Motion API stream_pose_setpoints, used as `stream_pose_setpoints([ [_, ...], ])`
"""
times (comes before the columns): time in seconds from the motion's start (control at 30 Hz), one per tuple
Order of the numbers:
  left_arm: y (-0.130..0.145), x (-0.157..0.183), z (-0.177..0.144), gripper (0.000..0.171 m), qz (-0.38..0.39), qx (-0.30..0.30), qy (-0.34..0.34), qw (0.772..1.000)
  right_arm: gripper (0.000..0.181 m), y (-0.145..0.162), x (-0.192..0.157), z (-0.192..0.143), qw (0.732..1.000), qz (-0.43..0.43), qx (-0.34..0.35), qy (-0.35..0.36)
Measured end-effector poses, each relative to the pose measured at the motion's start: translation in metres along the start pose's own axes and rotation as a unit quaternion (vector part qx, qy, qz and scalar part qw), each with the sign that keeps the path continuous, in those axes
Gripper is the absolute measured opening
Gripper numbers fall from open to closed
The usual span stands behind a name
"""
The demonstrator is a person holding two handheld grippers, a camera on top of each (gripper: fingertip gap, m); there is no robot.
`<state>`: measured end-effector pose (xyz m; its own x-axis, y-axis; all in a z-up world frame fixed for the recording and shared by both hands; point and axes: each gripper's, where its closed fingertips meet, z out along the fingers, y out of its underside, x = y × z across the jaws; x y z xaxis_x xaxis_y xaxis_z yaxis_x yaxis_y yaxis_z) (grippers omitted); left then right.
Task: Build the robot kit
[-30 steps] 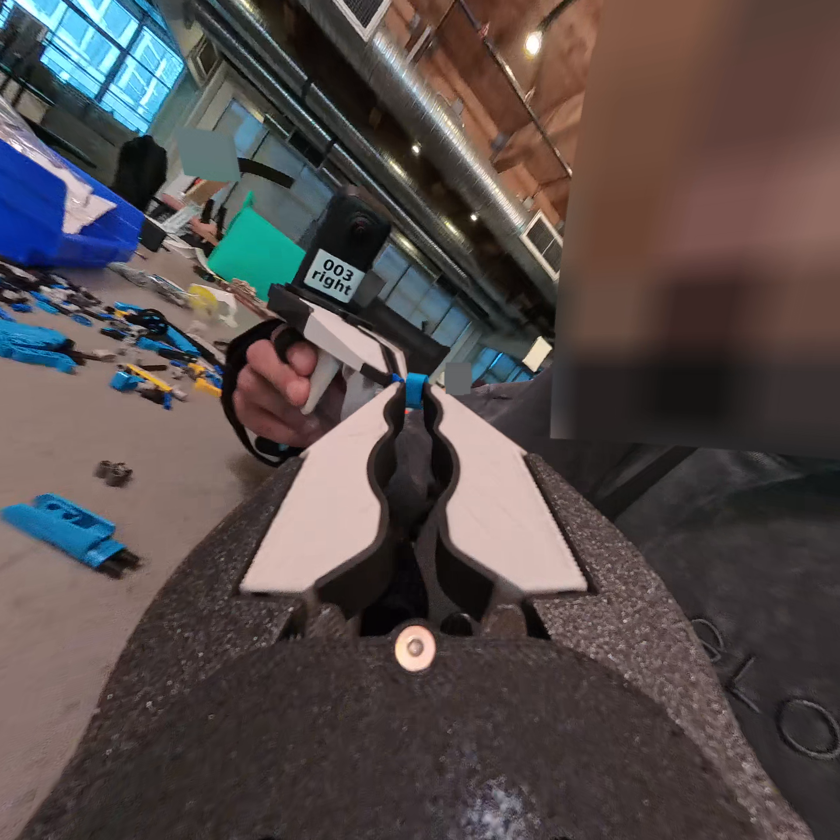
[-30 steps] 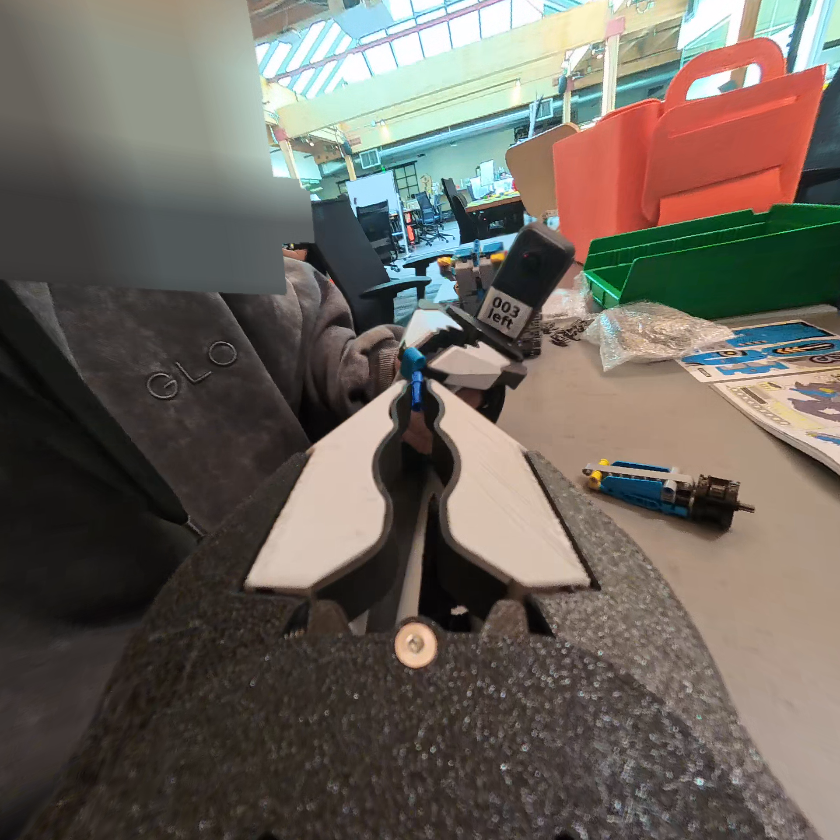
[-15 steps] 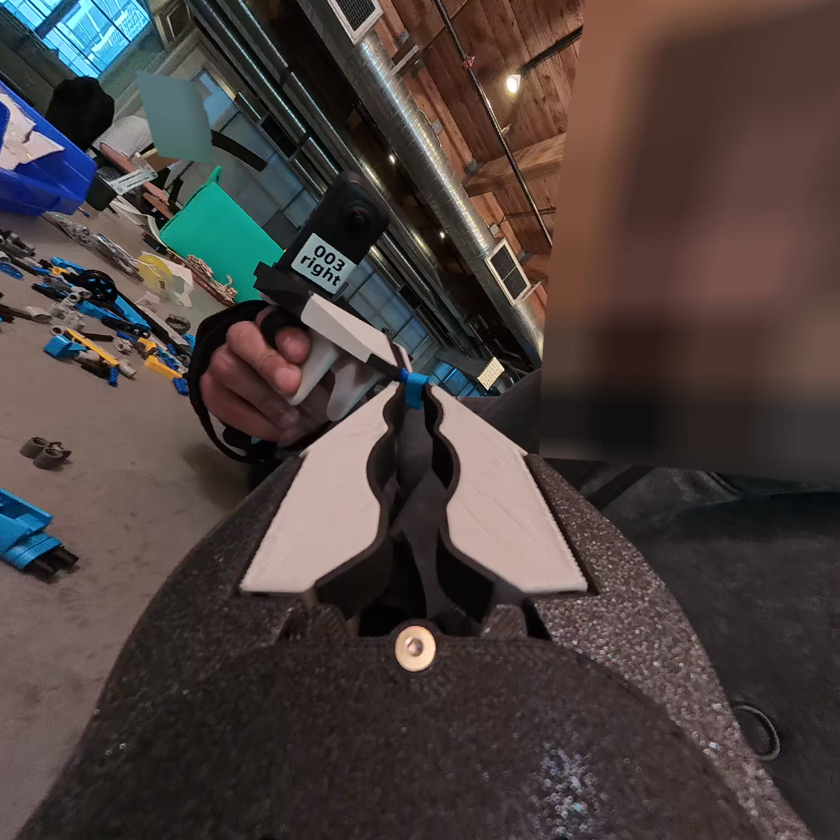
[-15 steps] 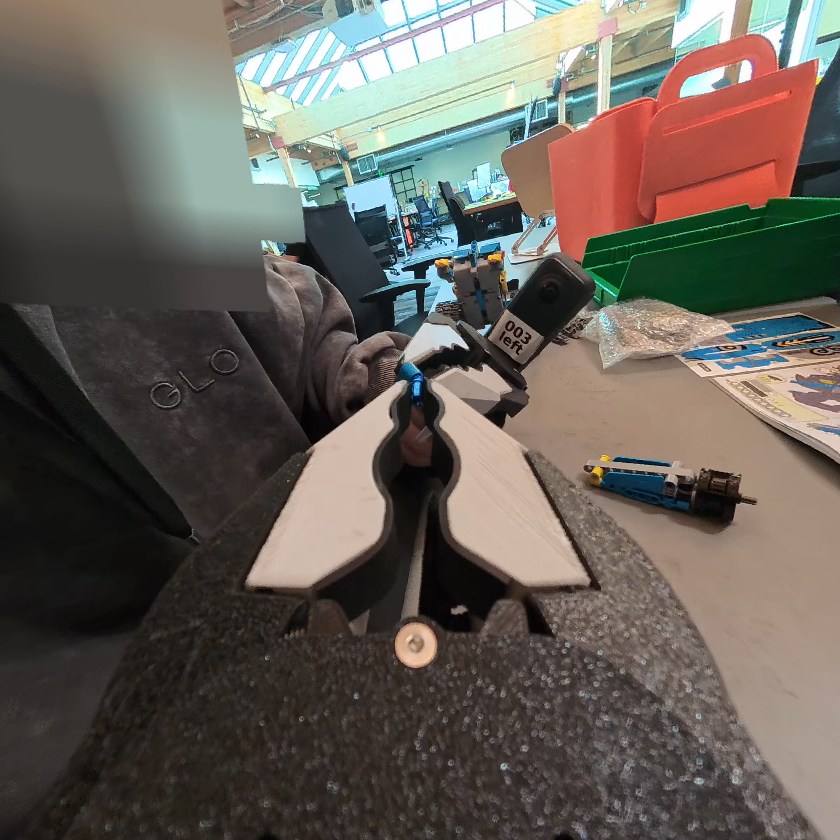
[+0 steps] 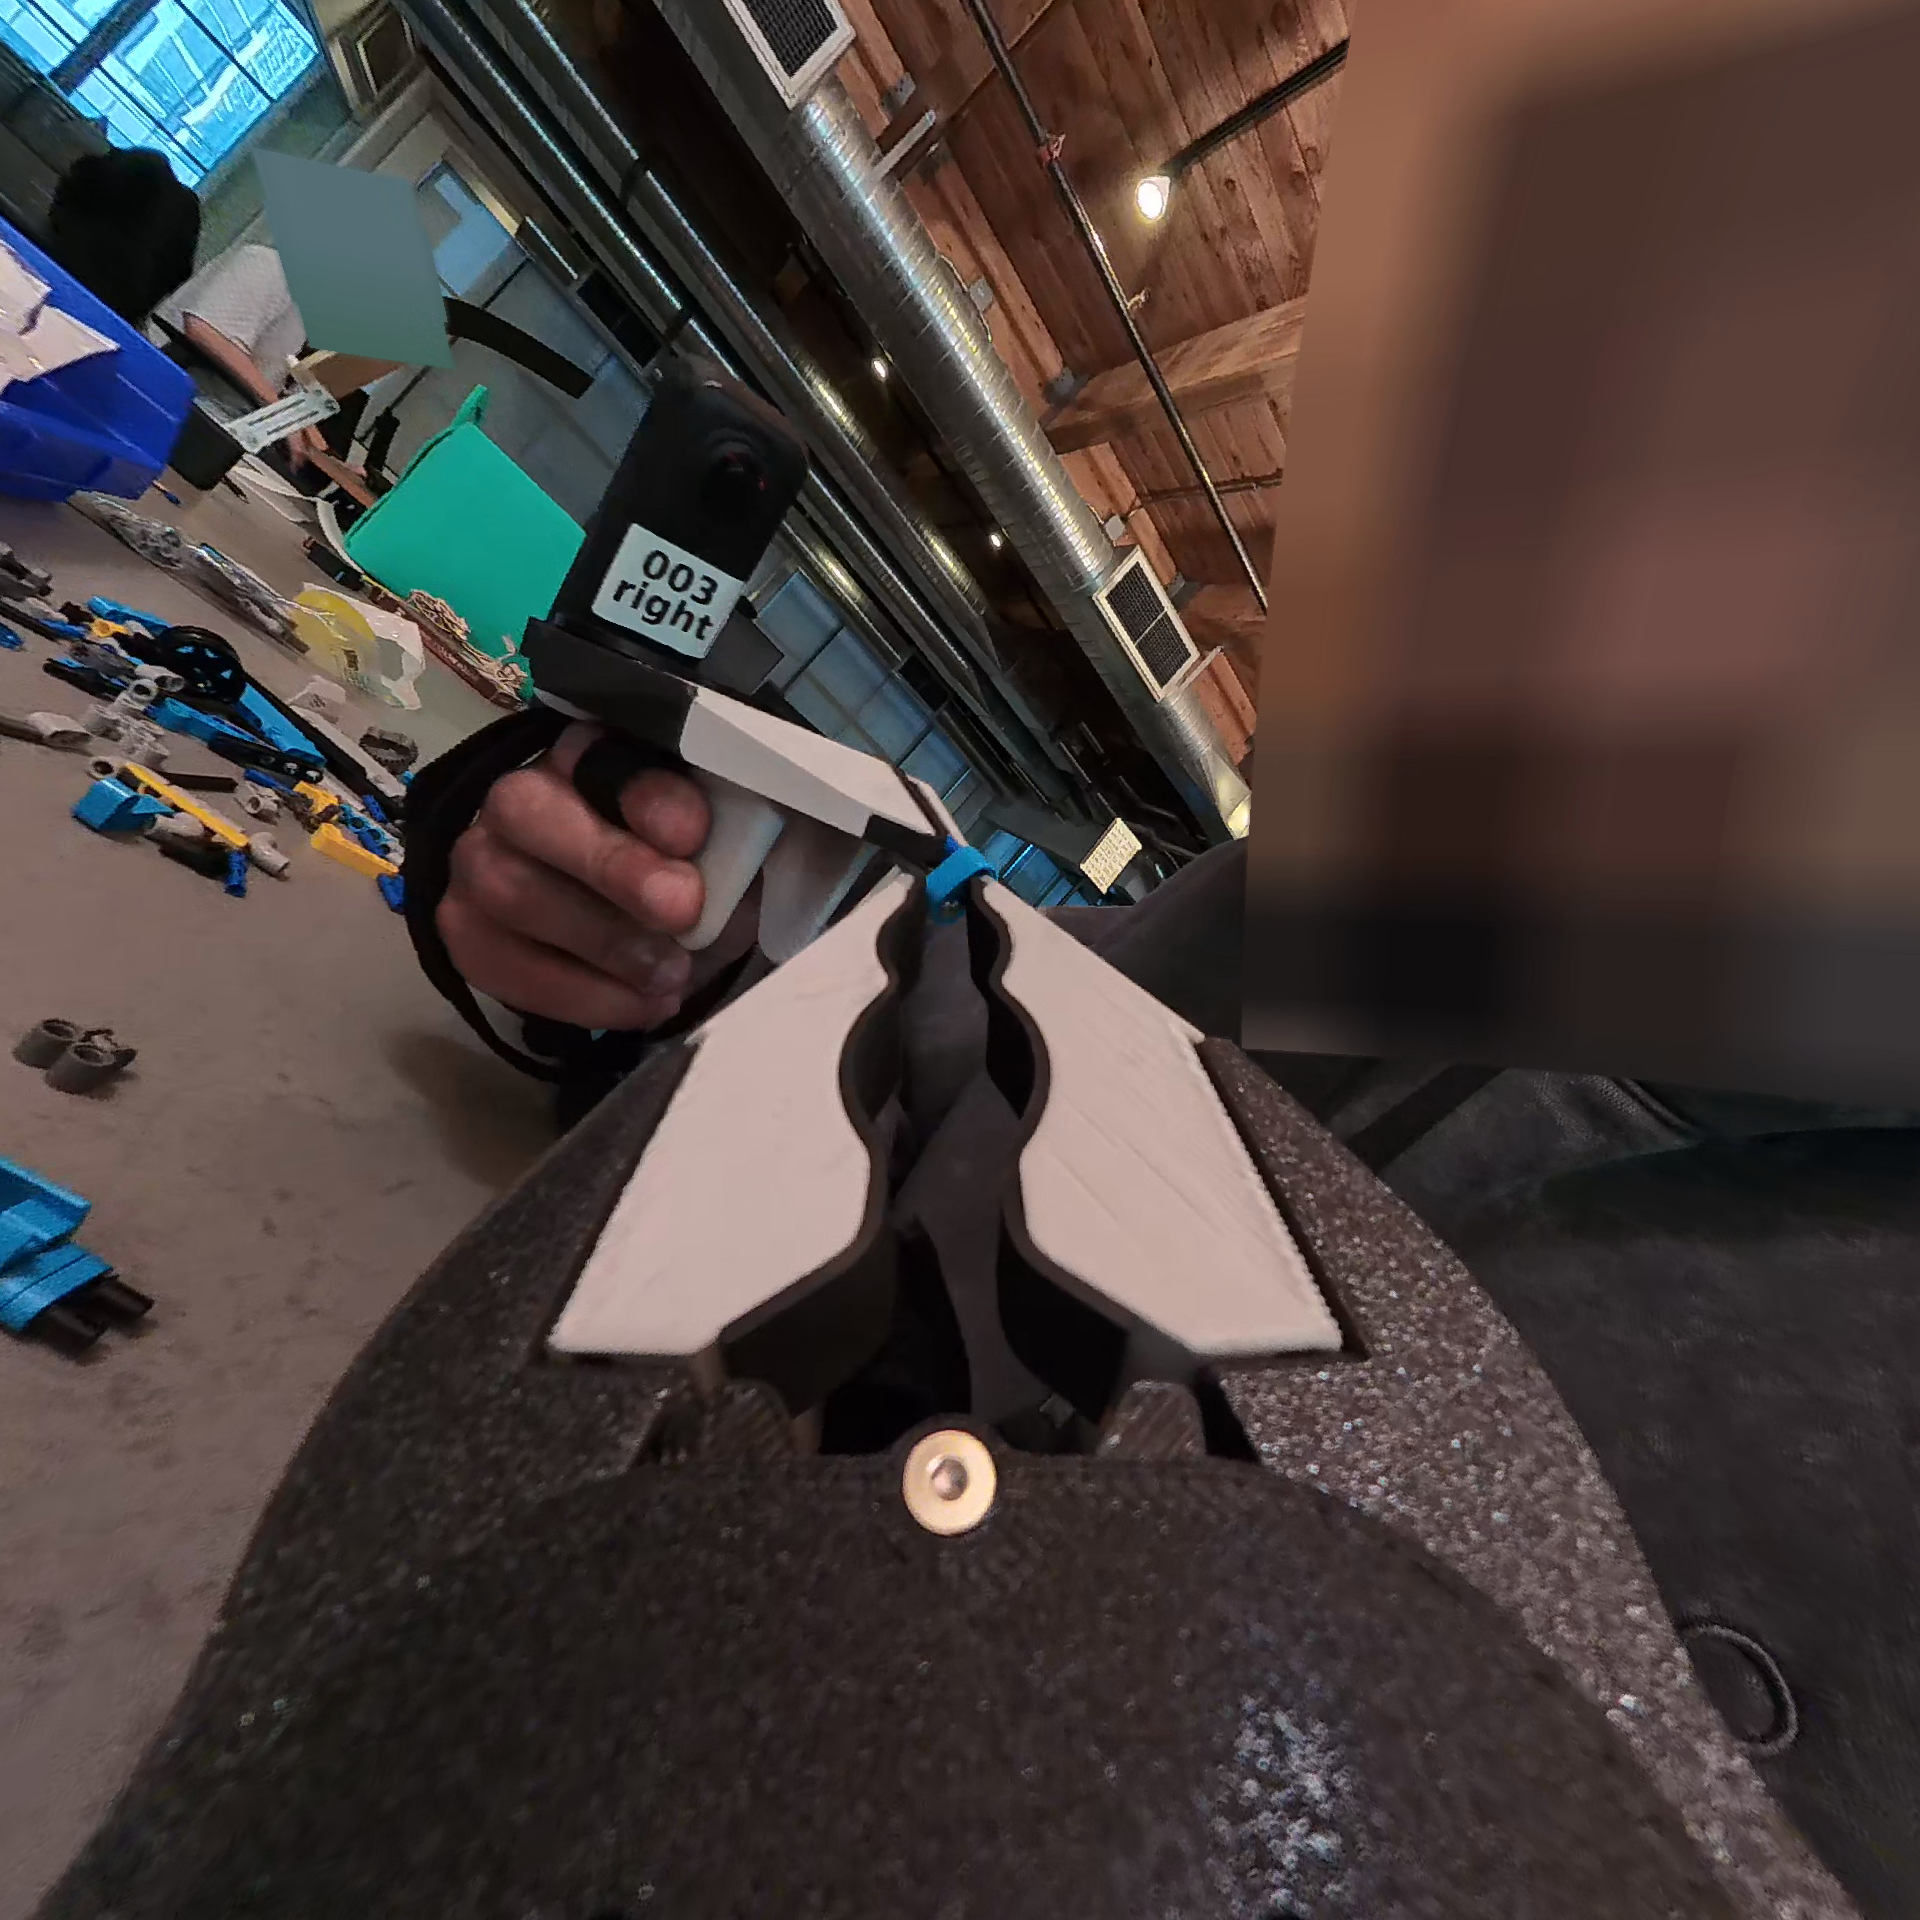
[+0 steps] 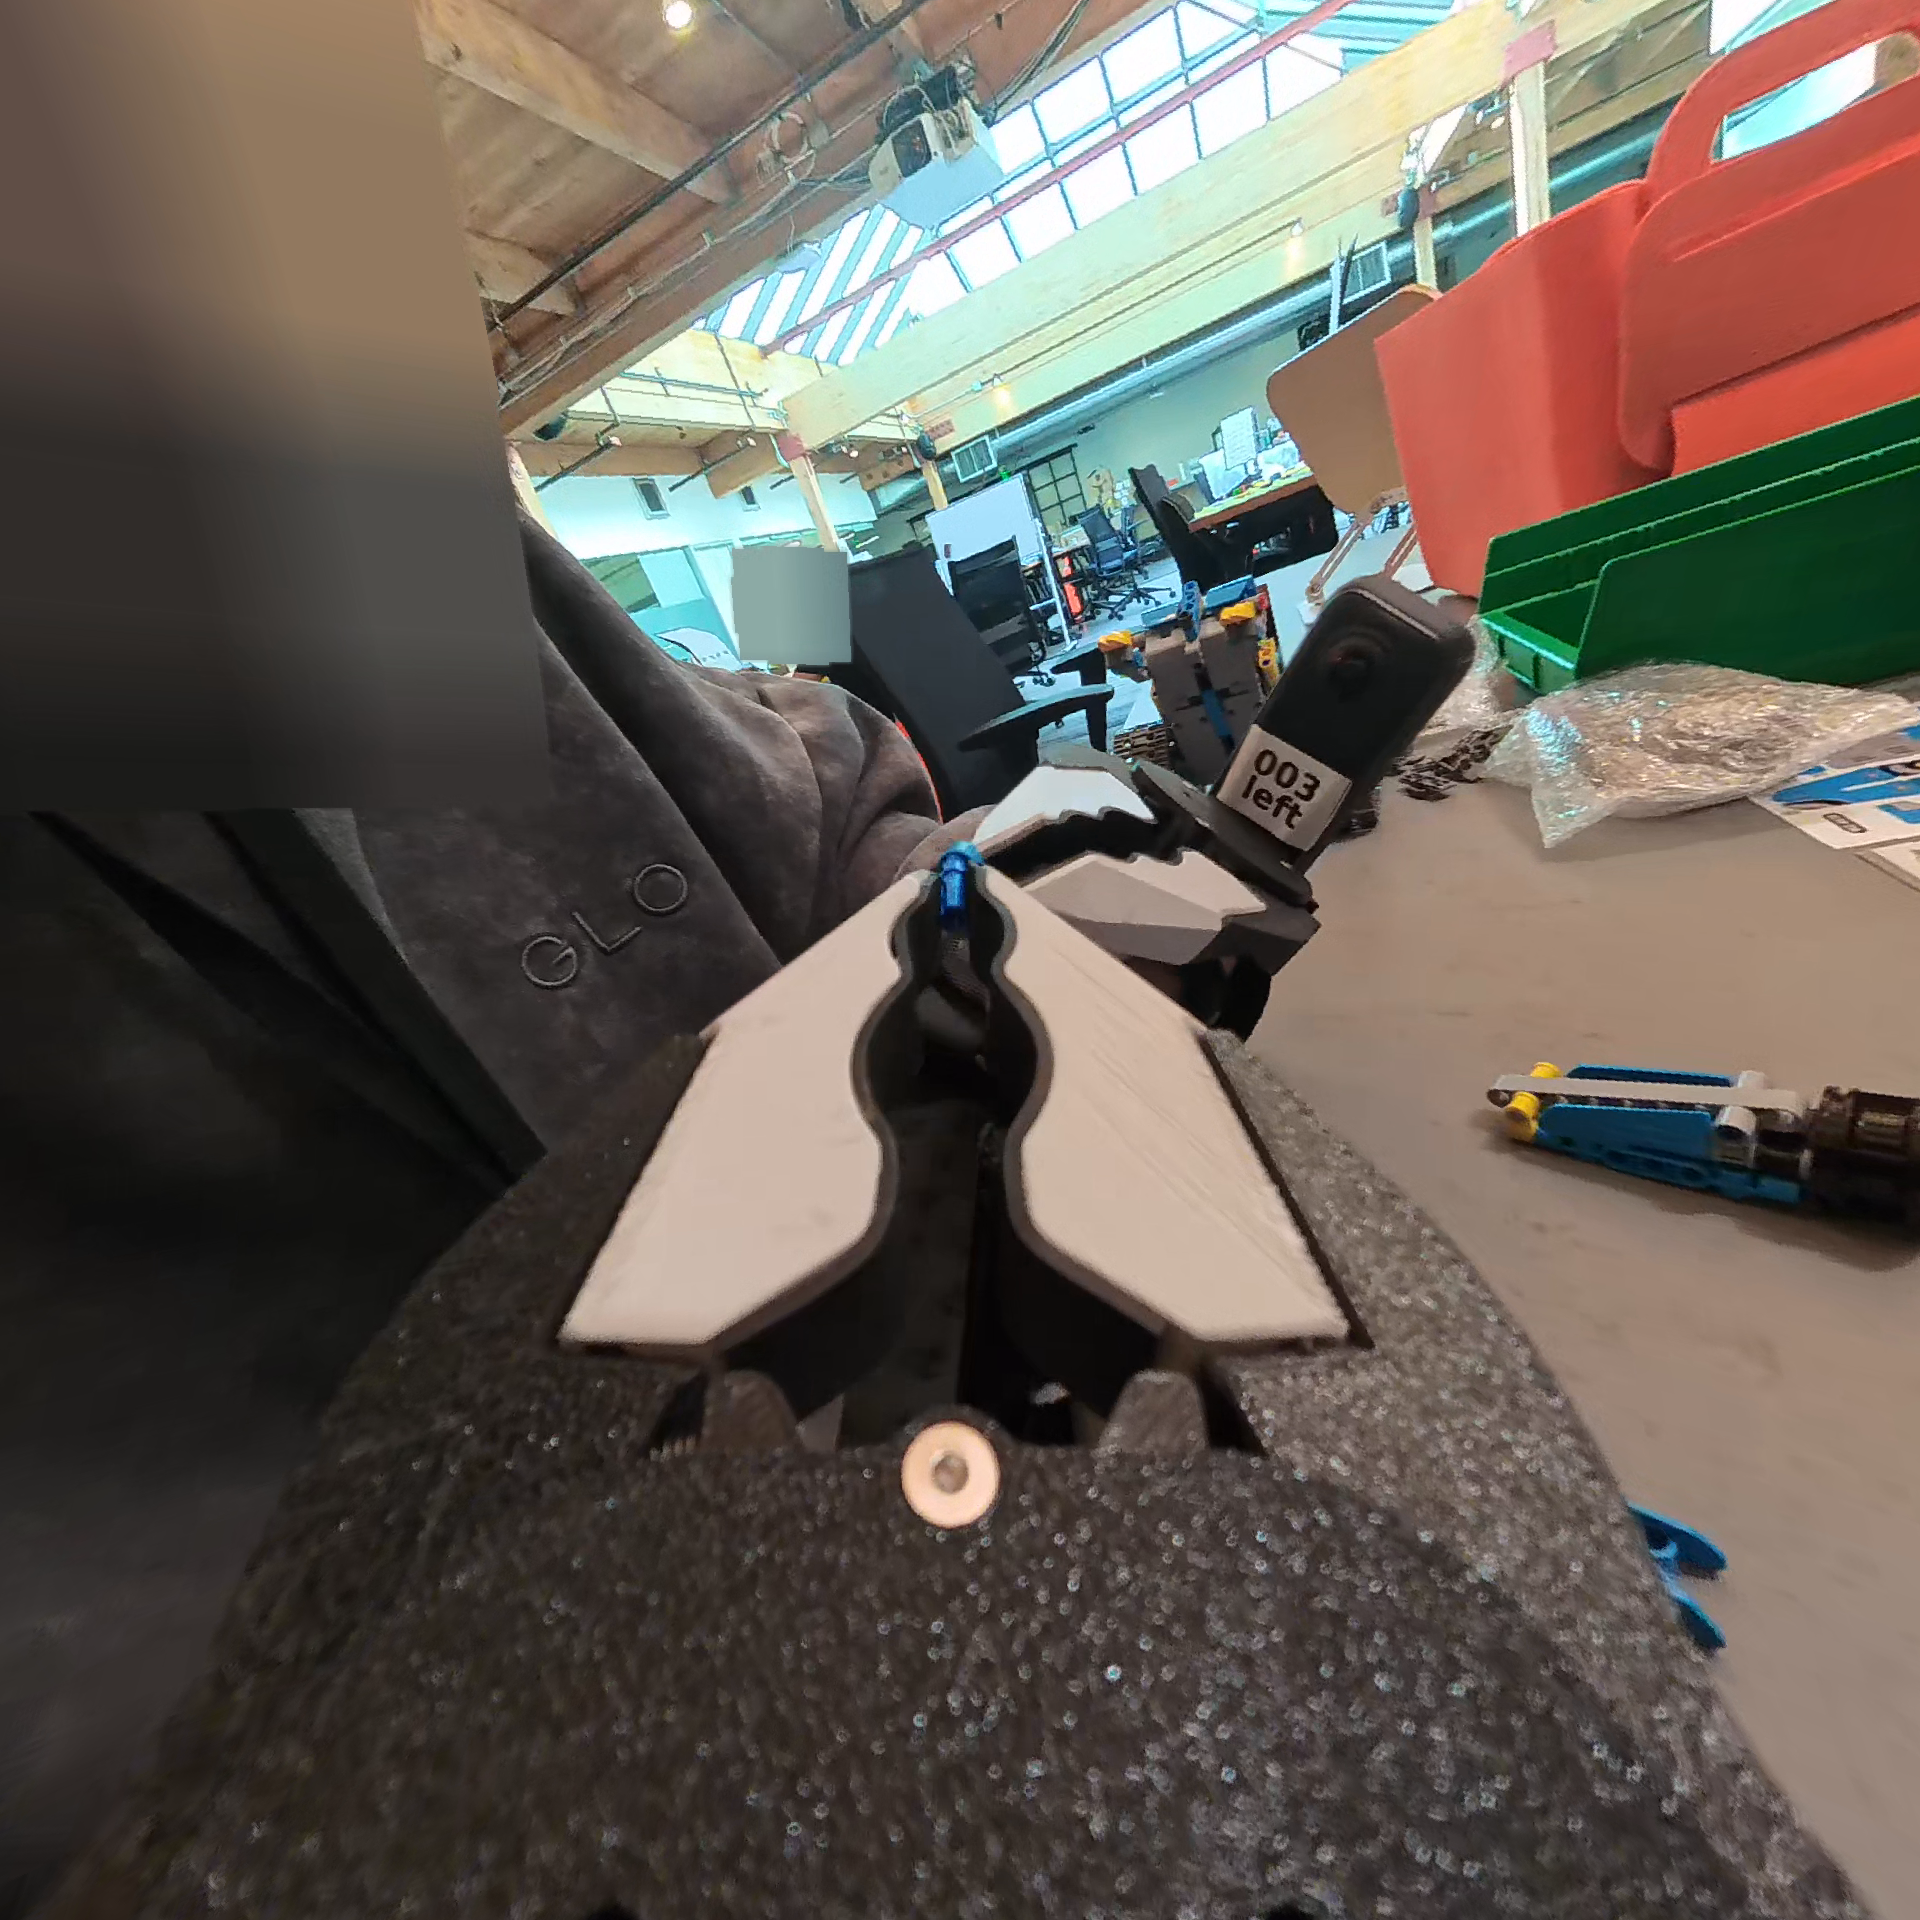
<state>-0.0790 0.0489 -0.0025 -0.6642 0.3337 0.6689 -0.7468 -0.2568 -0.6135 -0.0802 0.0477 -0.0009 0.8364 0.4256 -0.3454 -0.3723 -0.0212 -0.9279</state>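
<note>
Left wrist view: the left gripper (image 5: 951, 899) has its jaws clenched on a small blue piece (image 5: 954, 878) at the very tips, raised above the tabletop (image 5: 239, 1122). The right gripper (image 5: 914, 831) meets the same piece from the far side, a hand (image 5: 582, 894) wrapped around its handle; its tips are mostly hidden behind the left gripper's white fingers (image 5: 748, 1174), so which gripper bears the piece is hard to make out here. A camera (image 5: 696, 509) with a white label sits on top of it. Left on the tabletop lie scattered blue, yellow and grey bricks (image 5: 197, 727), two dark round bits (image 5: 73, 1051), and a blue-and-black assembly (image 5: 47, 1262) cut off by the frame edge. A blue bin (image 5: 73, 416) is also cut off. A dark sweatshirt (image 5: 1662, 1299) fills the lower right.

Right wrist view: the right gripper (image 6: 951, 904) is likewise closed on the blue piece (image 6: 950, 899), which pokes up between the tips; its lower part is hidden. The left gripper (image 6: 987, 842) comes in from behind, tips touching the piece, its handle hidden. On the tabletop (image 6: 1507, 987) to the right lie a blue, grey and yellow assembly (image 6: 1683, 1138), partly cut off, a crumpled plastic bag (image 6: 1683, 743), printed sheets (image 6: 1849, 810) and a green bin (image 6: 1714, 561). A blue bit (image 6: 1678, 1584) peeks from behind the gripper's foam body.
</note>
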Motion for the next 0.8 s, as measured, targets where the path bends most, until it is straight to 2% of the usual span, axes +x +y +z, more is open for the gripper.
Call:
stream_pose_setpoints([
  [0.23,0.004,-0.009,-0.002,0.002,0.004,-0.013,-0.027,1.000,0.004,0.010,0.010,-0.005,0.998,-0.019,-0.040,0.043],
  [0.63,0.032,-0.031,0.000,0.000,-0.042,-0.096,-0.077,0.992,0.005,0.044,0.007,-0.018,0.989,0.018,-0.146,0.025],
  [0.8,0.034,-0.037,-0.003,0.000,-0.031,-0.106,-0.103,0.989,0.004,0.049,0.011,-0.020,0.986,0.019,-0.159,0.036],
])
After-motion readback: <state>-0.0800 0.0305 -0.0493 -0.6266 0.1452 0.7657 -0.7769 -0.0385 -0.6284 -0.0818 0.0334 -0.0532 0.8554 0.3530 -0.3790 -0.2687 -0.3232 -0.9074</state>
